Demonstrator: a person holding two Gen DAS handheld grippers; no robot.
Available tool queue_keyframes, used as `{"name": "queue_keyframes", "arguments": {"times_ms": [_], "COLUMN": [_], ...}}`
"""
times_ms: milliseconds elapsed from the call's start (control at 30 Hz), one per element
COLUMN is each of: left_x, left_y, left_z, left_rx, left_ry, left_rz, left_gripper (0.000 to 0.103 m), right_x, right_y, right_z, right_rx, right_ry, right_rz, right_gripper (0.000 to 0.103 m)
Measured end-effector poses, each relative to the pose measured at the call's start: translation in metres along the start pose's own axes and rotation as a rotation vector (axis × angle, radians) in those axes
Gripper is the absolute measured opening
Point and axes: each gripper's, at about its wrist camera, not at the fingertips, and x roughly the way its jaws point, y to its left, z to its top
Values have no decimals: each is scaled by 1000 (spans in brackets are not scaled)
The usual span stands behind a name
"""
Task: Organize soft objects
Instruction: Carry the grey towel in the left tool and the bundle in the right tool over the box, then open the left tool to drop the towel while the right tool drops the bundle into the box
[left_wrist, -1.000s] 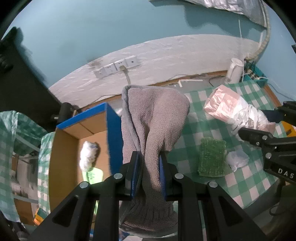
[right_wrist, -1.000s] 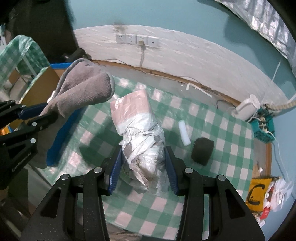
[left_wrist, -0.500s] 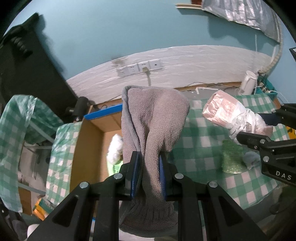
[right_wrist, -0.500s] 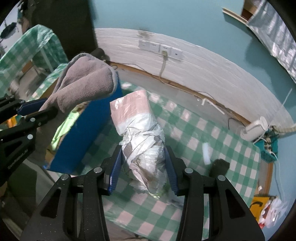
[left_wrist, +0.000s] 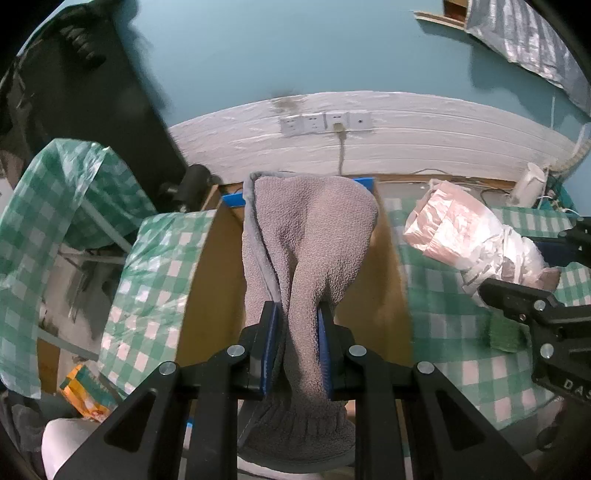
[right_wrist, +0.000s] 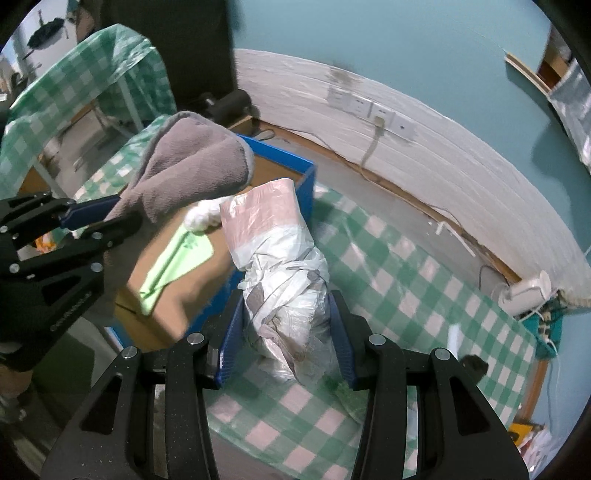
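Note:
My left gripper (left_wrist: 297, 325) is shut on a grey fleece cloth (left_wrist: 310, 236), which hangs above the open cardboard box (left_wrist: 207, 280) with blue edges. From the right wrist view the same grey cloth (right_wrist: 192, 166) and left gripper (right_wrist: 99, 218) hover over the box (right_wrist: 284, 155). My right gripper (right_wrist: 286, 321) is shut on a bundle wrapped in pink and white plastic (right_wrist: 280, 258), held beside the box's right wall. Inside the box lie a light green cloth (right_wrist: 177, 266) and a white fluffy item (right_wrist: 203, 218). The plastic bundle (left_wrist: 465, 236) and right gripper (left_wrist: 524, 269) show at the right of the left wrist view.
A green checked tablecloth (right_wrist: 406, 288) covers the table right of the box. A green scouring pad (left_wrist: 506, 334) and a dark object (right_wrist: 474, 365) lie on it. A white device (right_wrist: 528, 291) and wall sockets (left_wrist: 325, 122) are at the back. Another checked sheet (left_wrist: 66, 192) drapes at left.
Both grippers have carried their loads leftward across the table. The grey cloth now hangs over the box opening, and the plastic bundle has reached the box's right wall. Grips are unchanged.

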Motion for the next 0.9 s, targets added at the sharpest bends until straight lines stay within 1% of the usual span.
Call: {"name": "queue_keyframes", "arguments": {"times_ms": [267, 433, 500, 567, 667, 733, 833, 900], "left_x": [10, 15, 20, 26, 40, 47, 53, 52], "left_y": [26, 37, 41, 43, 51, 54, 57, 56], "left_z": [-4, -3, -4, -4, -6, -6, -6, -7], "left_rx": [-43, -52, -48, -47, -76, -89, -100, -104], "left_ry": [11, 9, 8, 19, 58, 77, 100, 101], "left_rz": [29, 65, 96, 110, 92, 97, 106, 116], "left_gripper": [21, 21, 21, 21, 21, 23, 42, 45], "right_x": [13, 22, 26, 31, 38, 44, 50, 53], "right_y": [24, 36, 41, 46, 51, 54, 55, 52], "right_z": [19, 30, 35, 38, 40, 41, 44, 45], "right_rx": [-21, -24, -26, -28, -30, -28, 0, 21], "right_ry": [14, 21, 25, 30, 40, 49, 38, 36], "right_rz": [27, 46, 52, 59, 70, 81, 106, 110], "right_gripper": [45, 45, 45, 45, 45, 45, 47, 52]}}
